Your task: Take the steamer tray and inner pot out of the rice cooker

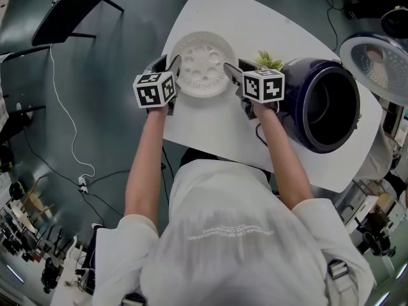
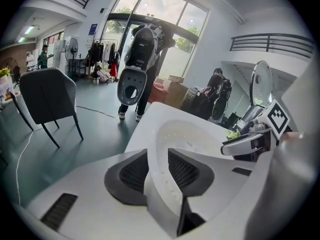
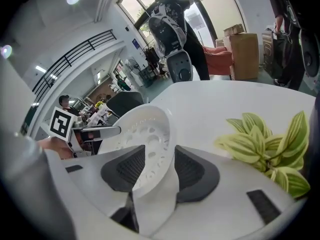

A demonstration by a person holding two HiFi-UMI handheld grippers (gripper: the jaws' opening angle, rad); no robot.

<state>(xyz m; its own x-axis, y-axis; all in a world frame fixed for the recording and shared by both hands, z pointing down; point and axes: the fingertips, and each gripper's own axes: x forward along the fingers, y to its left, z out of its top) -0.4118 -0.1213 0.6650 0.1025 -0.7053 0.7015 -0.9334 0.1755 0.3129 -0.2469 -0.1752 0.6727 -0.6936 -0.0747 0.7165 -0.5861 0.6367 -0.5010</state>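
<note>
Your left gripper [image 2: 159, 171] and right gripper [image 3: 155, 169] are both standing slack, pads just off the steamer tray [image 1: 203, 62] rim running between each pair of jaws. The tray is sitting on the table [image 1: 210, 129] beside the rice cooker [image 1: 319, 104]. By backing out crooked you are risking a hooked lip and a dragged or flipped tray. Tray: white hard plastic, round, shallow, perforated. Pads: dark, ribbed. Table: smooth, white.
</note>
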